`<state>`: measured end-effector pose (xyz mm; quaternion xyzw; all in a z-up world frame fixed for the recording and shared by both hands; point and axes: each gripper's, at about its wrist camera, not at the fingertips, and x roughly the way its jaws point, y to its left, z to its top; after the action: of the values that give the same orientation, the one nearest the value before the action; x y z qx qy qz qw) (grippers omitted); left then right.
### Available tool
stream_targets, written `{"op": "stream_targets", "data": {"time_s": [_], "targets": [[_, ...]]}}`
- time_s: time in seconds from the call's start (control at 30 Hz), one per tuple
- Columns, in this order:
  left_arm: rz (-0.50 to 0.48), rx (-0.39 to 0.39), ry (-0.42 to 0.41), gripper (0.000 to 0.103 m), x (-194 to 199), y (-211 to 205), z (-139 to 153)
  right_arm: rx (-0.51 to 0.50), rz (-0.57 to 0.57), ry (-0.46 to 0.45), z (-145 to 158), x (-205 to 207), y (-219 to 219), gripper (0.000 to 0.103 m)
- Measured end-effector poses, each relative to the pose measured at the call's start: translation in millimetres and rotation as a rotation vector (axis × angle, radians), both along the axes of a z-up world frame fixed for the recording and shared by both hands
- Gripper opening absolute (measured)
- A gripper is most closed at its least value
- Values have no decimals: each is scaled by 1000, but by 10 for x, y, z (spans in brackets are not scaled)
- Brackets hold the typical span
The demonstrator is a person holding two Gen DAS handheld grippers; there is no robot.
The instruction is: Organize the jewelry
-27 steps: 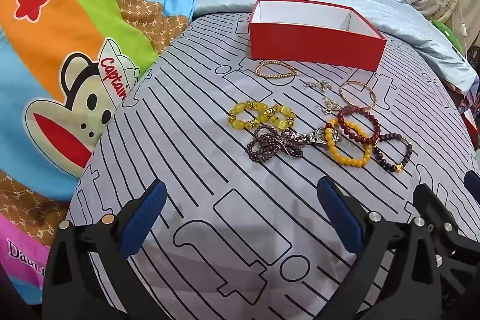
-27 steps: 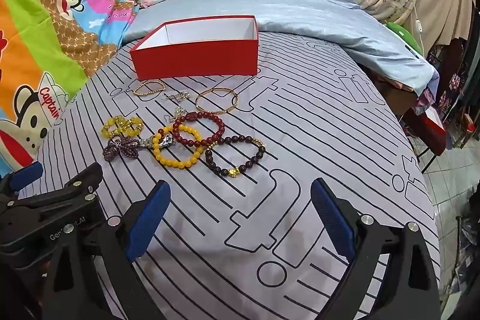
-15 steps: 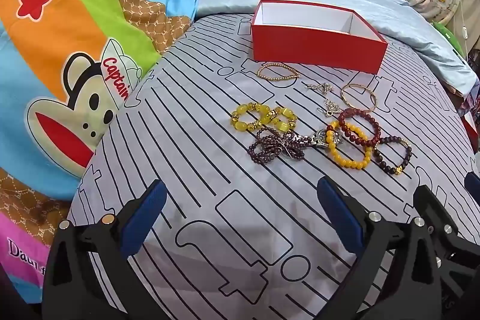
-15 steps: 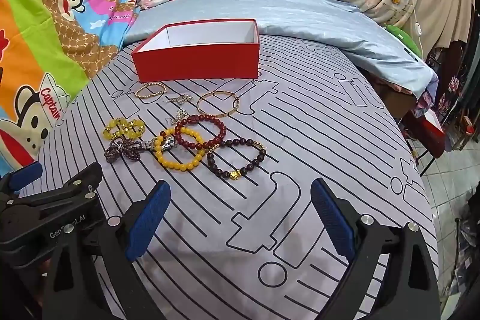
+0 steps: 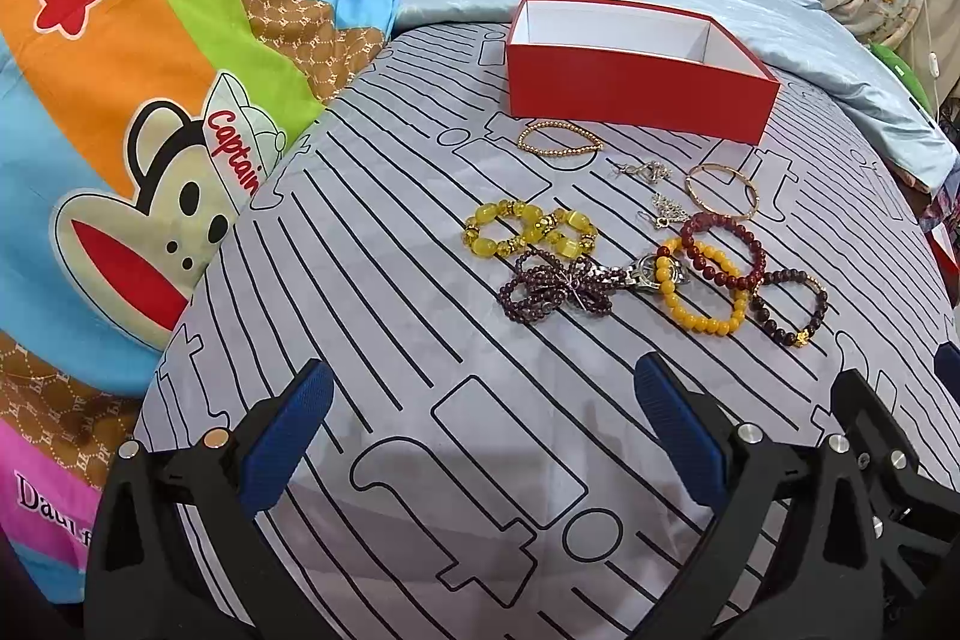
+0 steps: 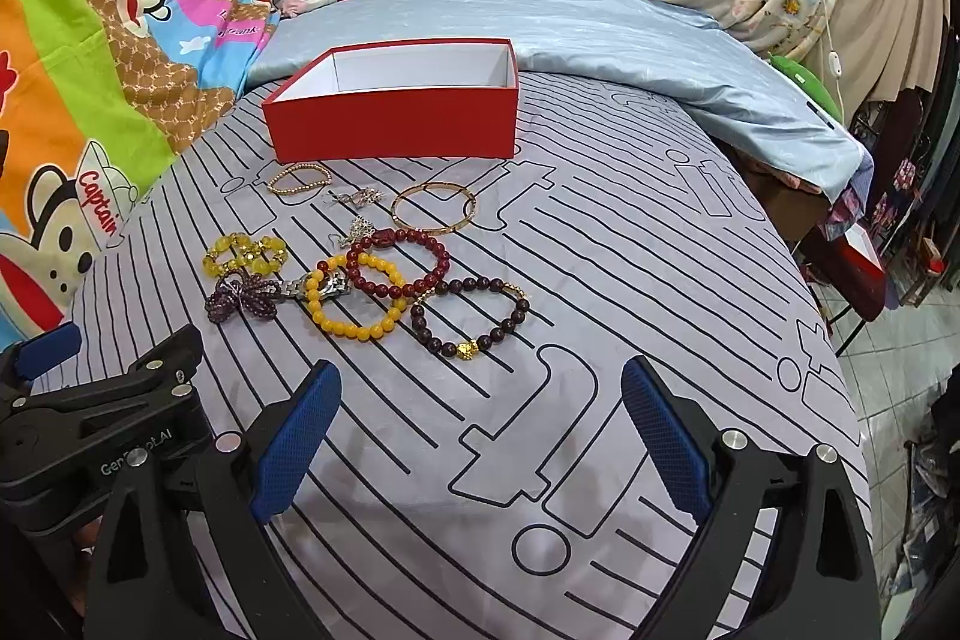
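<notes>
Two blue-padded black grippers, left gripper [image 5: 480,400] and right gripper [image 6: 480,400], hover with jaws wide and empty over a grey line-patterned bedsheet [image 6: 630,280]. Beaded bracelets, among them an amber-yellow bead bracelet [image 6: 354,304] and a dark brown bead bracelet [image 6: 474,316], lie clustered at 11 o'clock from the right gripper. An open red rectangular cardboard box [image 6: 393,124] sits beyond them at 12 o'clock.

The left tongs [image 5: 480,424] stand spread wide, blue-padded fingers [image 5: 288,436] far apart with nothing between them, black frame low at the bottom edge of their own camera. The right tongs [image 6: 480,418] are likewise wide apart and empty-handed, blue pads [image 6: 660,436] angled outward. The two sit side by side: the left tongs' black body shows at the left edge of the right wrist view.
</notes>
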<state>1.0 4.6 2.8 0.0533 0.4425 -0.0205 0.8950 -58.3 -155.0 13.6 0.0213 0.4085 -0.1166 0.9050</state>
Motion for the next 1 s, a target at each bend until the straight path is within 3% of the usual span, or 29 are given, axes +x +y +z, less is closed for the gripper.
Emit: {"op": "stream_targets", "data": {"time_s": [1.0], "targets": [[9, -8, 8, 96, 27, 0, -58, 8, 5, 1, -11, 23, -32, 91]]}}
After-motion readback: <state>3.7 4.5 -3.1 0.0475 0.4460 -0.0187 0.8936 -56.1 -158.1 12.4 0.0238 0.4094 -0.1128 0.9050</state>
